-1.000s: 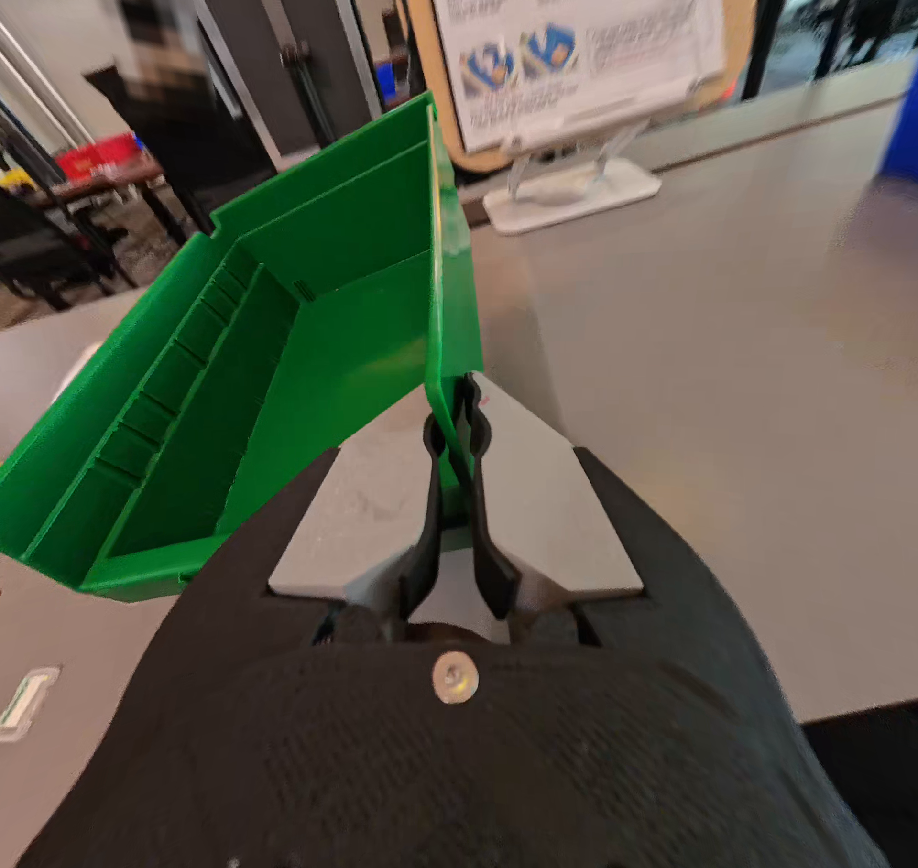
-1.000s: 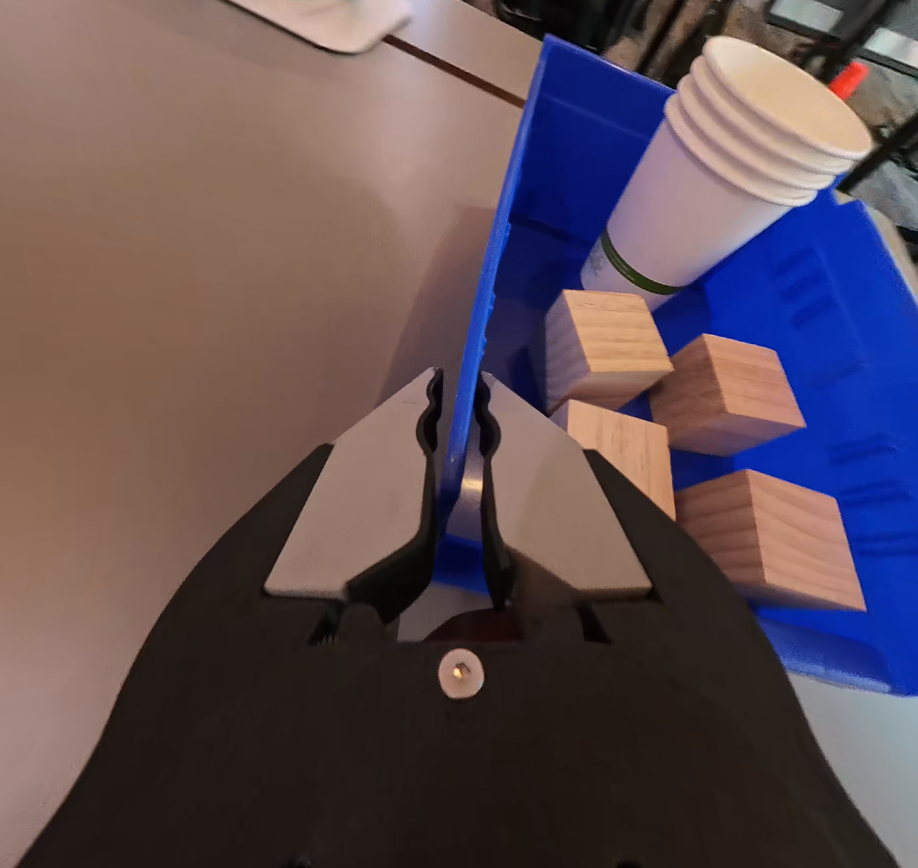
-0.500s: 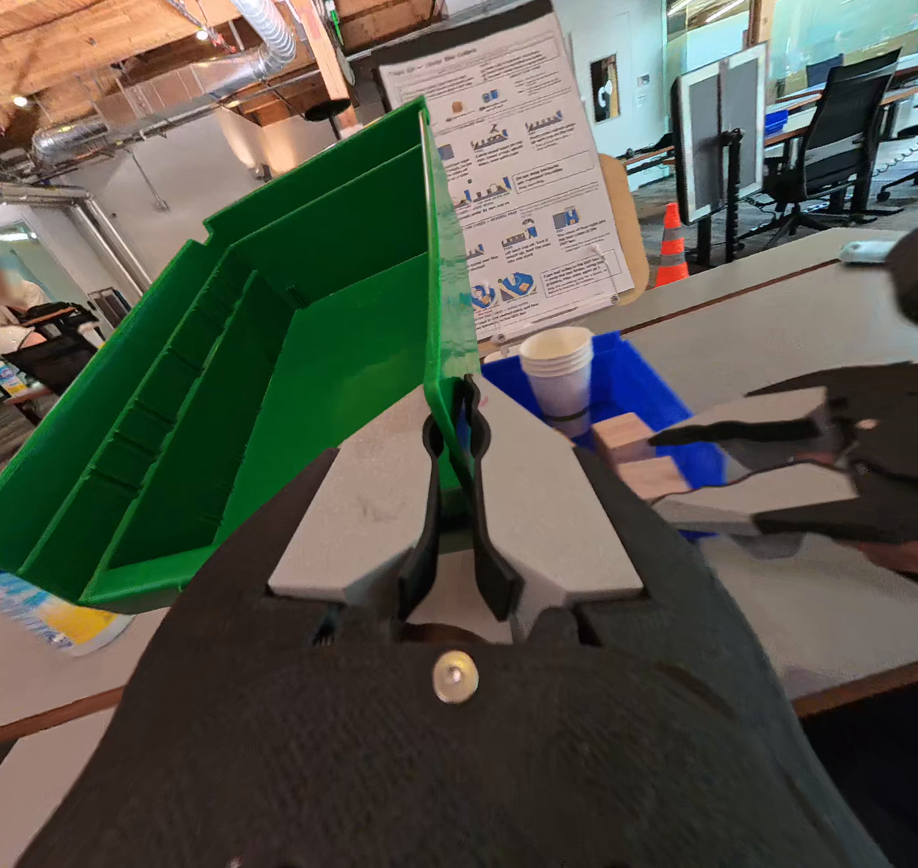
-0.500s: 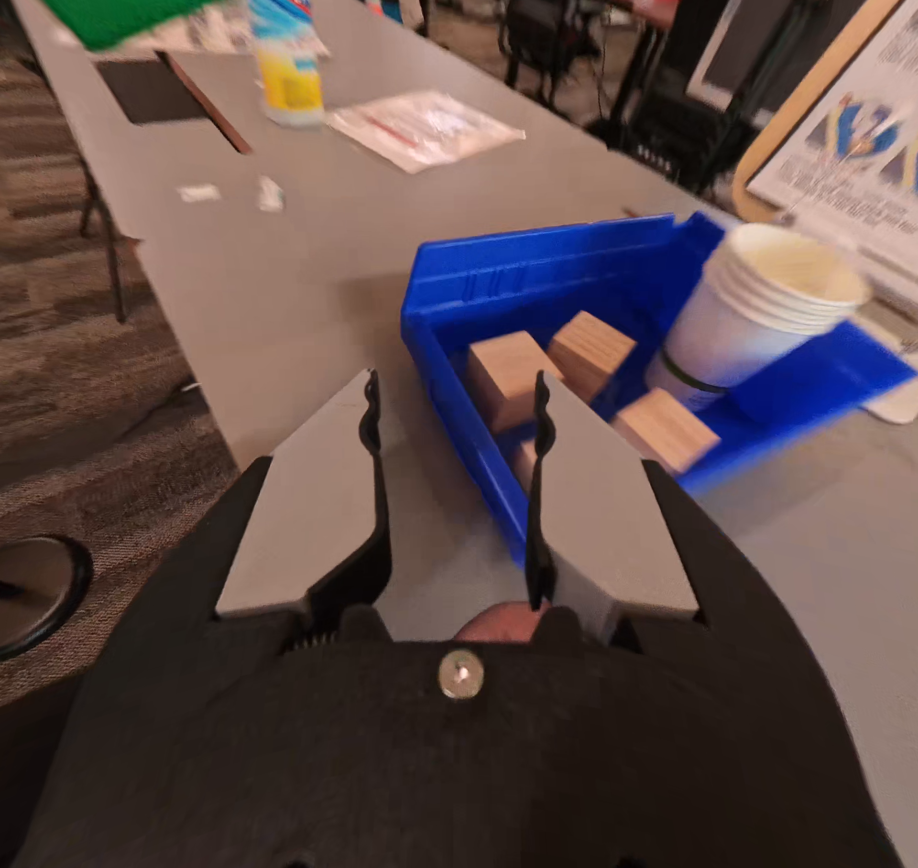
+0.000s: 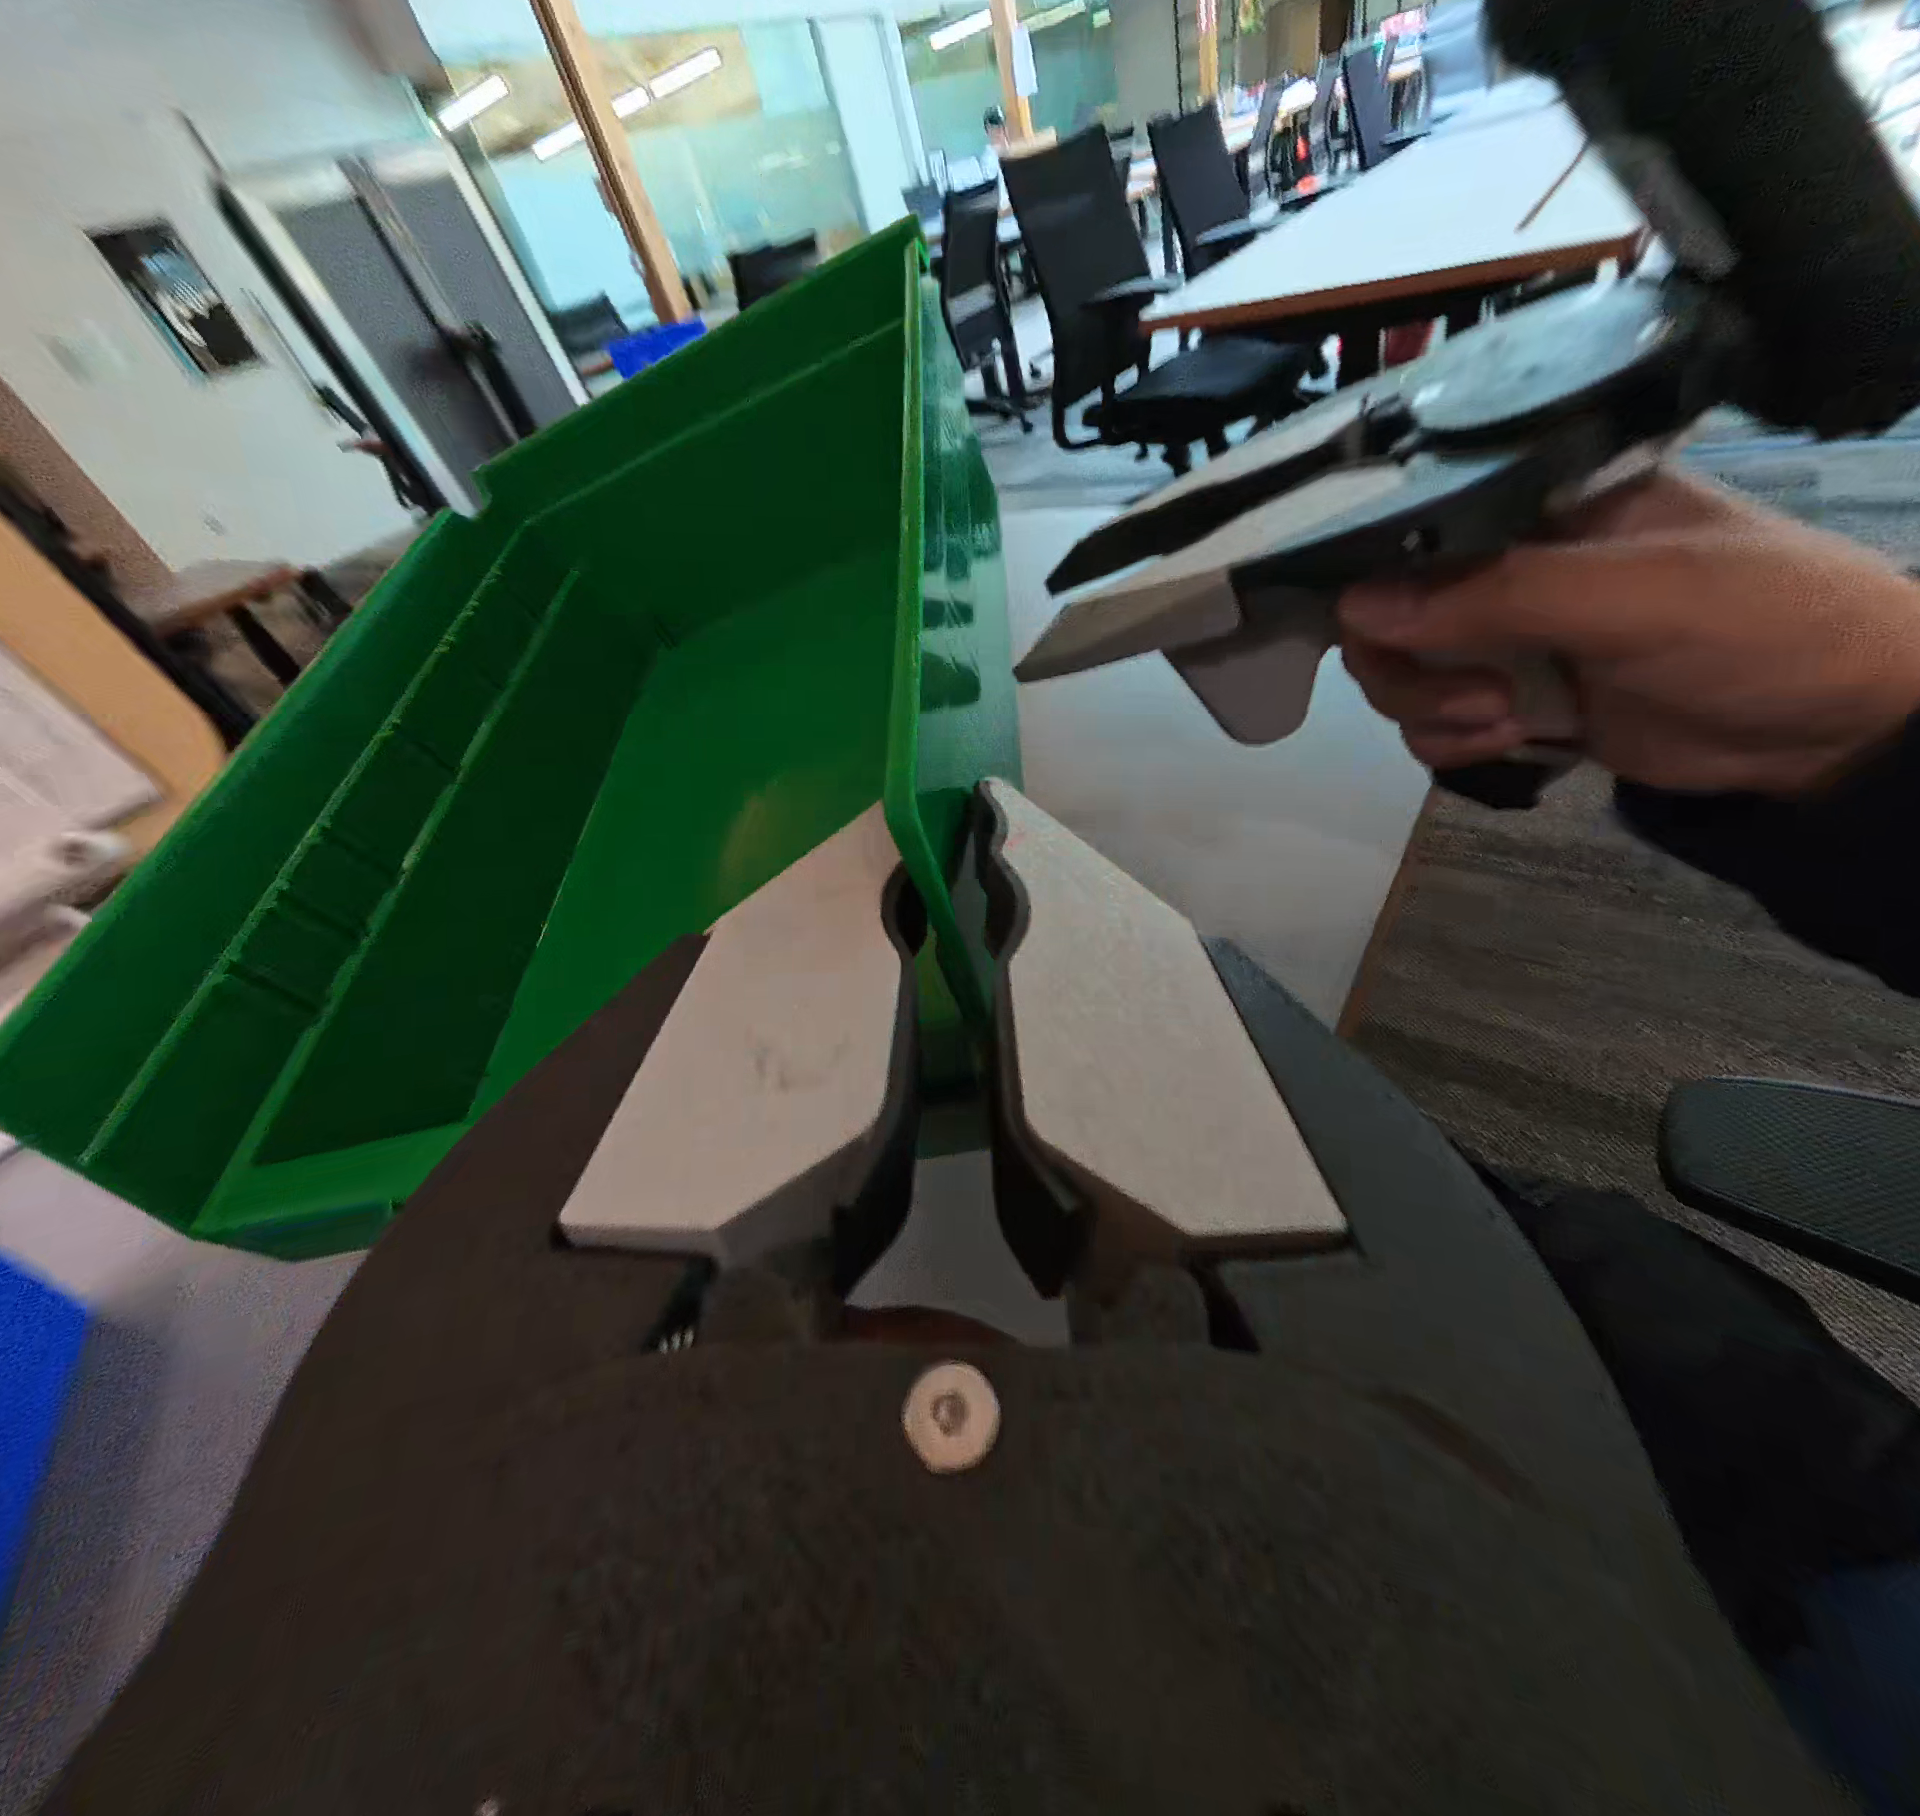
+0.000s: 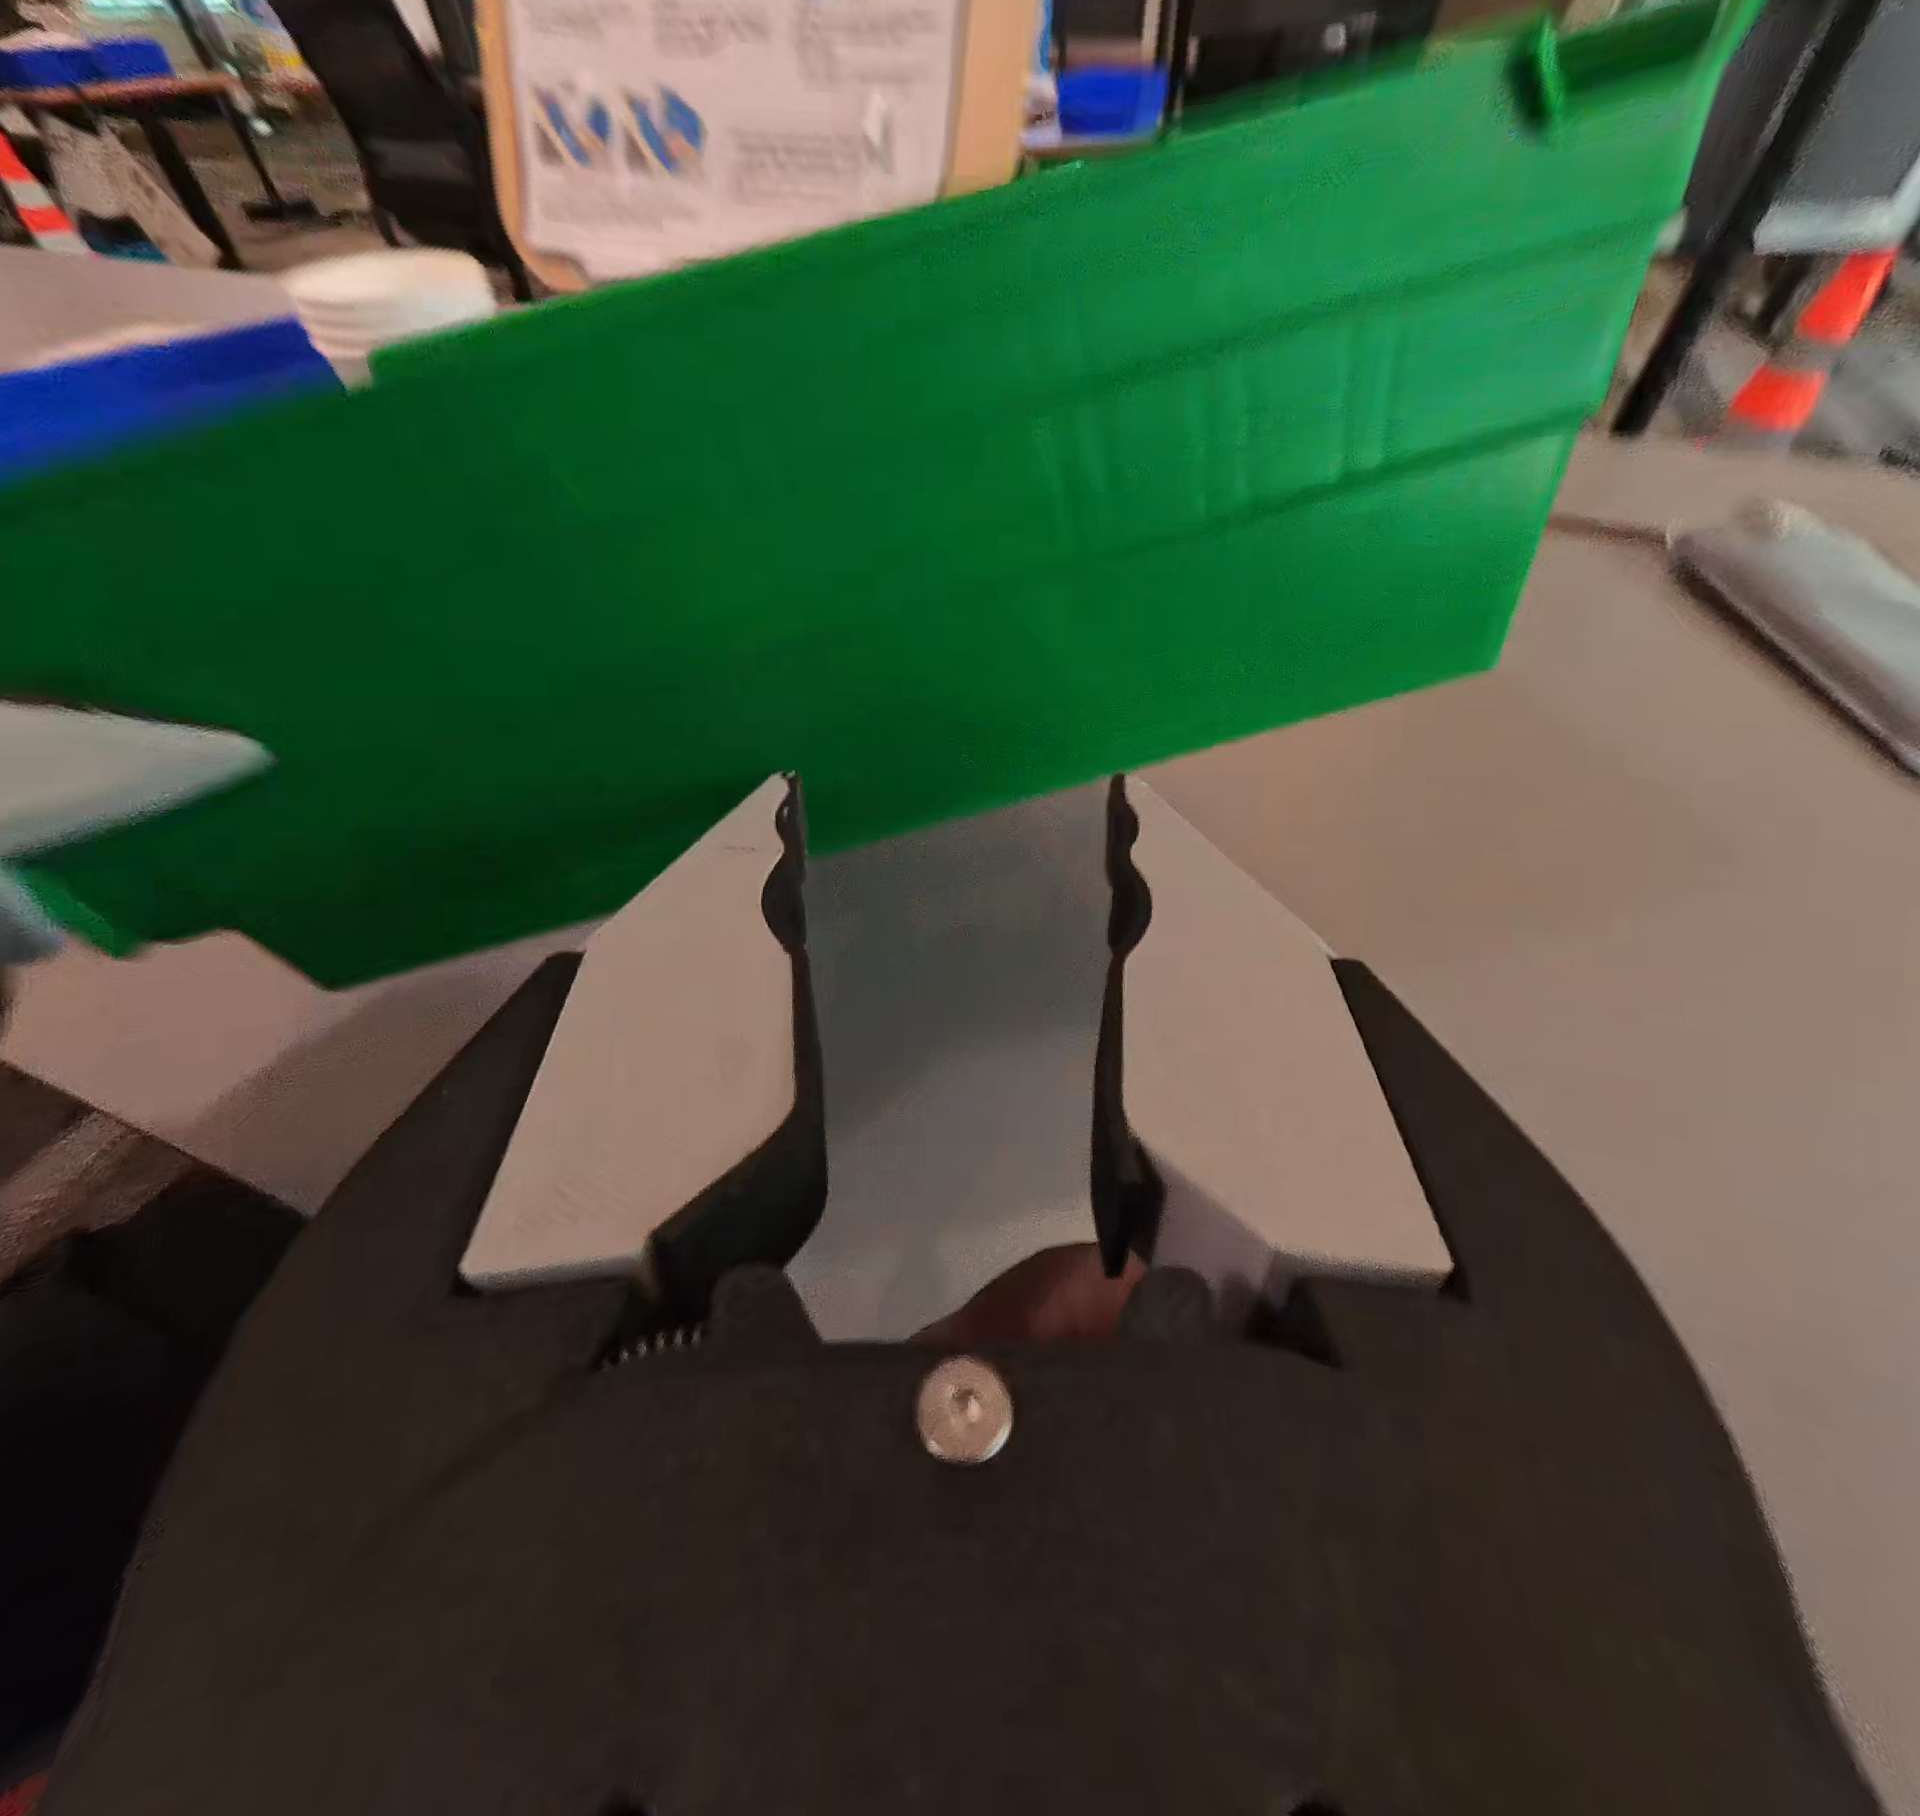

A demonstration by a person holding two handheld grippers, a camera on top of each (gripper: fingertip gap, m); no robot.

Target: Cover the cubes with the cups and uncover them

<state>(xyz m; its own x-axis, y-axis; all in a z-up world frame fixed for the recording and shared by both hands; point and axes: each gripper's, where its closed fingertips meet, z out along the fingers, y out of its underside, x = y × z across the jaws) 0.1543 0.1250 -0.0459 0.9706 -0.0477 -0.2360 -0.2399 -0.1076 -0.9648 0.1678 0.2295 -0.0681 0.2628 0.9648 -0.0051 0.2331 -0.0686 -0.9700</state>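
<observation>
My left gripper (image 5: 951, 893) is shut on the side wall of an empty green bin (image 5: 582, 727) and holds it up in the air, tilted. The same bin (image 6: 831, 540) fills the middle of the right wrist view, seen from outside. My right gripper (image 6: 951, 831) is open and empty, just below and in front of the bin; it also shows in the left wrist view (image 5: 1195, 571), held by a hand to the right of the bin. A stack of white cups (image 6: 384, 312) stands in a blue bin (image 6: 135, 395) behind the green one. No cubes are in view.
The grey table (image 6: 1558, 883) lies under both grippers; its edge (image 5: 1392, 925) borders grey carpet. A poster on a board (image 6: 727, 62) stands behind. A grey flat object (image 6: 1808, 613) lies at the right. Office chairs (image 5: 1122, 312) and another table stand farther off.
My left gripper lifted the green bin and swung it right. My right gripper let go of the blue bin's wall, opened, and swung round to face the green bin.
</observation>
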